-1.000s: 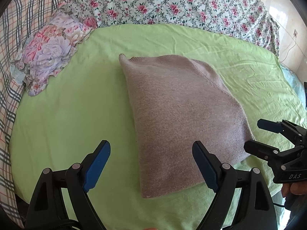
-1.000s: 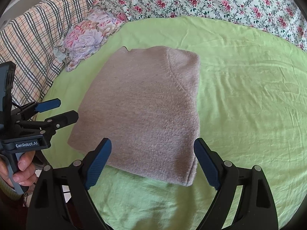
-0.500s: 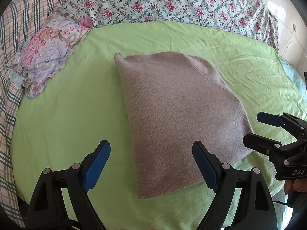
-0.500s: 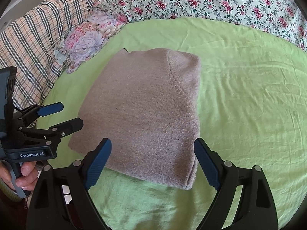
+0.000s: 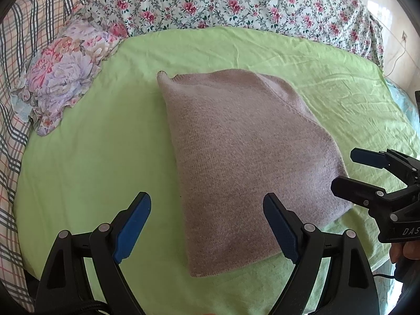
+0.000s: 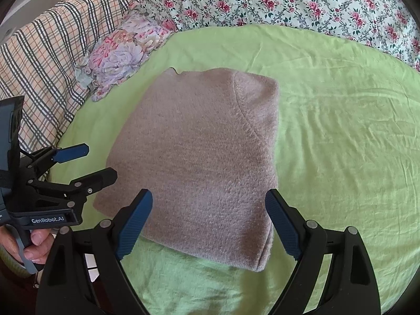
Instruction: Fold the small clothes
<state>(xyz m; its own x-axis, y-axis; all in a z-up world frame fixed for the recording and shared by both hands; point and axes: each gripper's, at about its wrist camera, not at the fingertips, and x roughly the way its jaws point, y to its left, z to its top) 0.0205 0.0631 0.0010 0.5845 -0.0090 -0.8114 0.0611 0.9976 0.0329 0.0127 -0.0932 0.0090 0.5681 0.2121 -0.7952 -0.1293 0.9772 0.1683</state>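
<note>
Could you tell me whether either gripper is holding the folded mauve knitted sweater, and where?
Nothing is held. The left gripper and right gripper are both open above the folded mauve knitted sweater, which lies on the green sheet.

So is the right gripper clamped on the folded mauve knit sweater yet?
No, the right gripper is open, its blue pads spread above the folded mauve knit sweater's near edge, gripping nothing.

folded sweater (image 5: 244, 162) on green sheet (image 5: 92, 152); left gripper (image 5: 207, 225) fingers apart; empty
</note>
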